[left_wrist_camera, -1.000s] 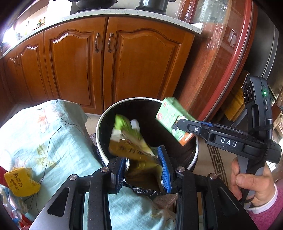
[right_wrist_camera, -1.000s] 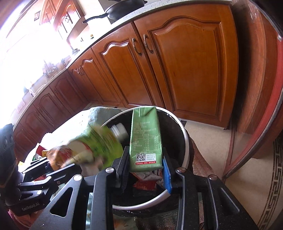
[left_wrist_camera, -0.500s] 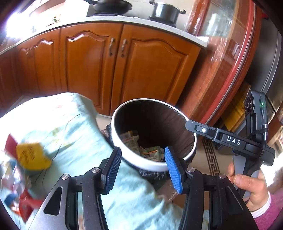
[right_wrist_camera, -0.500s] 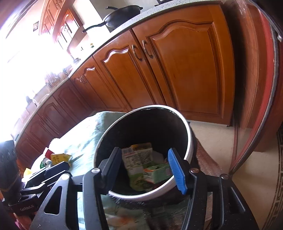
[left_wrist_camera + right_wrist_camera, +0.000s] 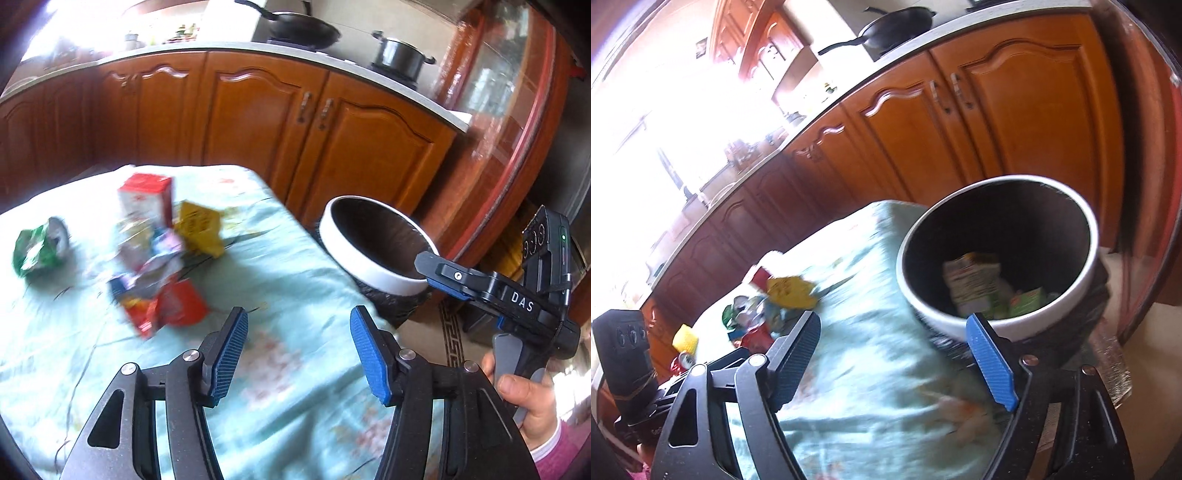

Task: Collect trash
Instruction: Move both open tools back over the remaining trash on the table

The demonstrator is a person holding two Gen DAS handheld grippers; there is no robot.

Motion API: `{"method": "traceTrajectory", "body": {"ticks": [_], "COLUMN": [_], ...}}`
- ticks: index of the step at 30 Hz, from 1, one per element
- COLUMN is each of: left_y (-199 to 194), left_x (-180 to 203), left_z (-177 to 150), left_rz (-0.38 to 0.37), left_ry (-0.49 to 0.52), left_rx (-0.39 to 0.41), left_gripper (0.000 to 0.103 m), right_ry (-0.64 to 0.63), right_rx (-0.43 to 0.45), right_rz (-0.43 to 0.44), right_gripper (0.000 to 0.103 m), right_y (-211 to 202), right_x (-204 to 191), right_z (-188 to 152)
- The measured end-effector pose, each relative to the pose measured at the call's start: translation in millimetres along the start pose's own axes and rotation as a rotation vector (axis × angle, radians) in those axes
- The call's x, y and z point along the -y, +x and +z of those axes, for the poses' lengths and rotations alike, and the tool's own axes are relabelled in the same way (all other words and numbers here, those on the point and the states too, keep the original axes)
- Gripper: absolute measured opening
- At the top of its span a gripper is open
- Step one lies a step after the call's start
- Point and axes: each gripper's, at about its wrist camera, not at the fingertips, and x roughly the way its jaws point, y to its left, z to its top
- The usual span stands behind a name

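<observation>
A white-rimmed trash bin [image 5: 369, 275] with a black liner stands beside the table; in the right wrist view the bin [image 5: 934, 314] holds a crumpled packet [image 5: 971, 284] and a green carton [image 5: 1027, 301]. Several pieces of trash lie on the pale green tablecloth [image 5: 288, 280]: a red-and-white carton [image 5: 146, 199], a yellow wrapper [image 5: 197, 227], a crushed green can [image 5: 38, 245] and a red packet [image 5: 173, 306]. My left gripper [image 5: 297, 354] is open and empty above the cloth. My right gripper [image 5: 895, 360] is open and empty near the bin; it also shows in the left wrist view [image 5: 436, 275].
Wooden kitchen cabinets [image 5: 258, 133] run behind the table and bin. A wok [image 5: 303, 29] and a pot [image 5: 400, 55] sit on the counter. A curved wood-and-glass cabinet [image 5: 513, 122] stands to the right of the bin.
Both grippers let go of their trash, the packet and the green carton, which now lie in the bin. Both have since swung left, away from the bin, toward the pile on the table.
</observation>
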Motion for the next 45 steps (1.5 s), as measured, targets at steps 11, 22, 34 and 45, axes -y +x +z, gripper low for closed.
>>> {"method": "traceTrajectory", "body": {"ticks": [11,22,34,45], "left_y": [-65,-90,-81,-51], "left_x": [-61,-99,-139,-209], "left_z": [-34,-37,-16,32], "left_rz": [0.139,0.218,0.277,0.374], "left_ry": [-0.166,-0.252,-0.300,-0.335], "left_rx": [0.042,0.068,0.077,0.096], "left_gripper": [0.059,0.061,0.061,0.061], "right_ry": [-0.060,-0.140,-0.134,-0.121], "right_rx": [-0.112,-0.148,-0.183,-0.199], "right_rz": [0.087,0.150,0.191,0.167], "right_gripper": [0.092,0.093,0.092,0.074], "right_y": [37,62,86,115], "right_x": [-63,-113,-136,-142], "right_z": [-39,-57,-44,-37]}}
